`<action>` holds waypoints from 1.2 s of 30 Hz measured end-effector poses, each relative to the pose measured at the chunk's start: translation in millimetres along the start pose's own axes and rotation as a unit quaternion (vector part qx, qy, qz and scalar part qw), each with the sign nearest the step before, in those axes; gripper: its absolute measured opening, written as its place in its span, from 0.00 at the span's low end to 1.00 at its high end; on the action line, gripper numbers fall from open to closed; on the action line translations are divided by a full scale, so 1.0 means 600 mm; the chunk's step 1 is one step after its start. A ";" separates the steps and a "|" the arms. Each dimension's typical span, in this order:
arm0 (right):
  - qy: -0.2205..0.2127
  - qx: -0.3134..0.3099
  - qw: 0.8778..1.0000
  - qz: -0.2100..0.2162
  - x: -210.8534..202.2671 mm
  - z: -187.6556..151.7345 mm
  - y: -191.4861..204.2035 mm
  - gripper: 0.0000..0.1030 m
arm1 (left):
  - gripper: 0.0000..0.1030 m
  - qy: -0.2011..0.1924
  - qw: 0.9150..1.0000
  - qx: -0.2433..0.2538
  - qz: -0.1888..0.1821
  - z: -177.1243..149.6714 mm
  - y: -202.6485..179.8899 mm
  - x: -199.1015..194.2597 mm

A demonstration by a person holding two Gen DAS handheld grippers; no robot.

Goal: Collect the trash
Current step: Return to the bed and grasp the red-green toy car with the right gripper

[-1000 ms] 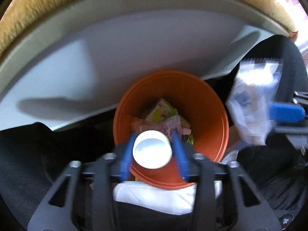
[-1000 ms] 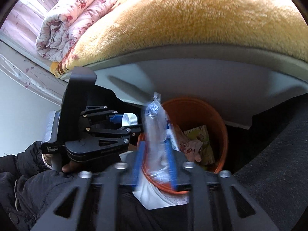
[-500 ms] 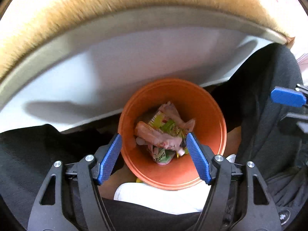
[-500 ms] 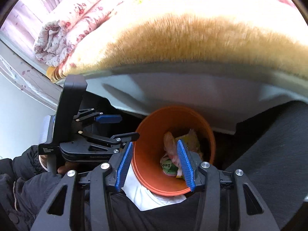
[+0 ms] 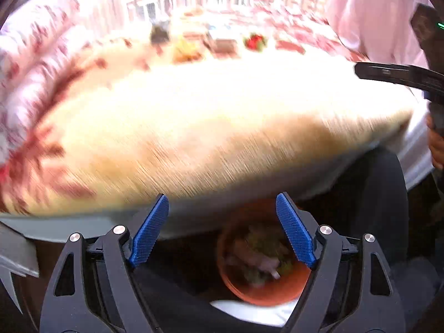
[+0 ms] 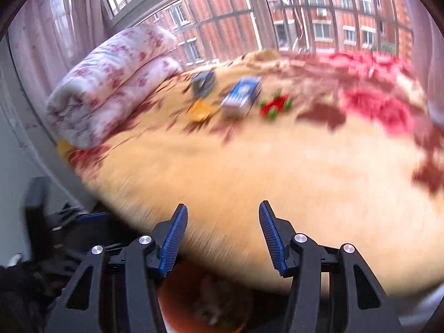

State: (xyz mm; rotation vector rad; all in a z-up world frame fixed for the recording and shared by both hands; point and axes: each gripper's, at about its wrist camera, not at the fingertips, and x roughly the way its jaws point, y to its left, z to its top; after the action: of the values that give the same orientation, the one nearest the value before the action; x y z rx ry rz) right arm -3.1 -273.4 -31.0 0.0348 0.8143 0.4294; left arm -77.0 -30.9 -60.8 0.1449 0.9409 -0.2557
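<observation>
The orange bin [image 5: 263, 291] stands on the floor by the bed, with crumpled wrappers [image 5: 258, 255] inside. My left gripper [image 5: 222, 197] hangs above and short of it, its jaws opening with nothing between them. My right gripper [image 6: 222, 205] is above the bed's edge, jaws also opening and empty; the bin [image 6: 177, 305] shows low behind its fingers. Far back on the bed lie a blue box [image 6: 241, 97], an orange packet [image 6: 199, 111], a dark box [image 6: 204, 82] and a red and green item [image 6: 274, 105], all blurred.
A tan furry blanket [image 5: 208, 127] covers the bed, with a folded floral quilt [image 6: 111, 83] at its far left. A window with curtains lies behind. The other gripper's black body [image 5: 402, 75] shows at the right edge. A person's dark clothing is around the bin.
Both grippers let go of a white cup and a clear wrapper over the bin, opened, then rose and tilted up towards the bed. The bin has dropped low in both views.
</observation>
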 end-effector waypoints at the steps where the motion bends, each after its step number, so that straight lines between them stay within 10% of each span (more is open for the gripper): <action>1: -0.002 -0.010 1.000 -0.009 0.010 0.012 -0.002 0.56 | 0.76 -0.006 1.000 -0.002 0.006 0.010 0.005 -0.003; 12: 0.054 -0.089 0.994 -0.042 0.206 0.181 -0.082 0.84 | 0.76 -0.031 0.997 -0.066 -0.002 0.097 0.057 0.025; 16: 0.063 -0.031 0.997 -0.022 0.247 0.207 -0.115 0.84 | 0.76 -0.030 0.998 -0.063 0.000 0.113 0.059 0.043; 27: 0.103 -0.117 0.986 -0.060 0.337 0.222 -0.096 0.84 | 0.76 -0.024 0.998 -0.065 -0.013 0.131 0.063 0.070; 36: 0.112 -0.094 0.986 -0.076 0.352 0.214 -0.101 0.67 | 0.76 -0.026 0.997 -0.075 -0.015 0.140 0.071 0.071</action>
State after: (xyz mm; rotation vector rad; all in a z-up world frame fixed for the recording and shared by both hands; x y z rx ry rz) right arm 237.7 -230.4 -101.0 -0.2530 0.9874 0.3676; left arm 24.0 -16.1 -46.1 -0.0131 0.9074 -0.2148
